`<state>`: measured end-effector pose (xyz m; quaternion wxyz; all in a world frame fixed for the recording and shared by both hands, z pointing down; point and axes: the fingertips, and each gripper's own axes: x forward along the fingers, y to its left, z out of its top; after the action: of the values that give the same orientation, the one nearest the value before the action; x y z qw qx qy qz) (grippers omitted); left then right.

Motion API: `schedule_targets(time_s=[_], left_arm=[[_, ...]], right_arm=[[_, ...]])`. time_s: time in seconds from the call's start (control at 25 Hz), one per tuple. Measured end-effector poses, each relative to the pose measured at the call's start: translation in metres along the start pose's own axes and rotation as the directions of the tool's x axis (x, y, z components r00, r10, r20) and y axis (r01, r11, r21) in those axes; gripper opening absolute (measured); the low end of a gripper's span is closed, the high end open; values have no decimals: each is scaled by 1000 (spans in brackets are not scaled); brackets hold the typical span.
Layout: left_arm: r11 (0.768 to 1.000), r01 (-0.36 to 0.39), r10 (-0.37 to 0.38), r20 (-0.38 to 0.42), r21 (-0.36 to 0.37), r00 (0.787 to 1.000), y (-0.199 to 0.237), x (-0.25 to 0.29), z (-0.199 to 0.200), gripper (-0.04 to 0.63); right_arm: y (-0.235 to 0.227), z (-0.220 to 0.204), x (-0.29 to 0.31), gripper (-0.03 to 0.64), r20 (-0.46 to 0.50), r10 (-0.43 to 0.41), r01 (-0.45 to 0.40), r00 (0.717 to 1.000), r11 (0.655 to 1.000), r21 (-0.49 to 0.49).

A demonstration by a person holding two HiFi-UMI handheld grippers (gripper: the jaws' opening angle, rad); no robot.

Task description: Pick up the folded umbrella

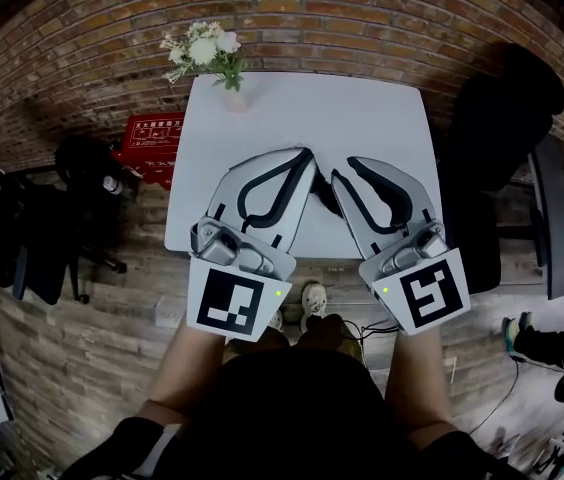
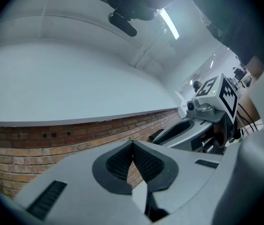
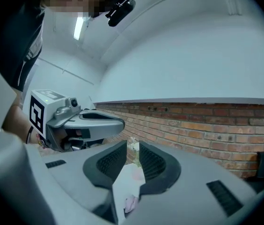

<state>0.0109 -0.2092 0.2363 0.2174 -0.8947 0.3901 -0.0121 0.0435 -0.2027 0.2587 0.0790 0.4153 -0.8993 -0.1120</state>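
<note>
Both grippers hover over the near part of the white table (image 1: 302, 108), their tips close together. In the left gripper view my left gripper (image 1: 307, 155) (image 2: 132, 146) is shut, pads meeting at the tip with nothing between them. A narrow gap stands between the pads of my right gripper (image 1: 340, 176) (image 3: 133, 150), so it is open and holds nothing. A dark object (image 1: 325, 196) lies on the table between the two grippers, mostly hidden; I cannot tell whether it is the folded umbrella. Each gripper view shows the other gripper beside it.
A vase of white flowers (image 1: 205, 53) stands at the table's far left edge. A red box (image 1: 152, 143) sits on the floor to the left, near a black chair (image 1: 72, 203). Another black chair (image 1: 497, 118) stands to the right. The floor and wall are brick.
</note>
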Motion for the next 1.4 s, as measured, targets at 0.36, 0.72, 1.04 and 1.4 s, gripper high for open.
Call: schedule_targets(time_s=[0.36, 0.72, 1.04, 1.4], left_arm=[[1000, -27, 27, -33, 4, 999, -1, 16, -12, 12], [998, -59, 58, -69, -6, 996, 3, 29, -28, 12], [996, -86, 84, -105, -14, 991, 6, 39, -44, 12], [994, -109, 103, -152, -31, 983, 9, 41, -62, 12]], right_arm=[[-3, -55, 24, 166, -162, 127, -122, 979, 992, 41], [-6, -121, 39, 201, -351, 223, -206, 909, 975, 86], [-3, -195, 45, 229, -500, 322, -257, 804, 946, 196], [4, -257, 41, 284, -647, 360, -259, 672, 933, 250]])
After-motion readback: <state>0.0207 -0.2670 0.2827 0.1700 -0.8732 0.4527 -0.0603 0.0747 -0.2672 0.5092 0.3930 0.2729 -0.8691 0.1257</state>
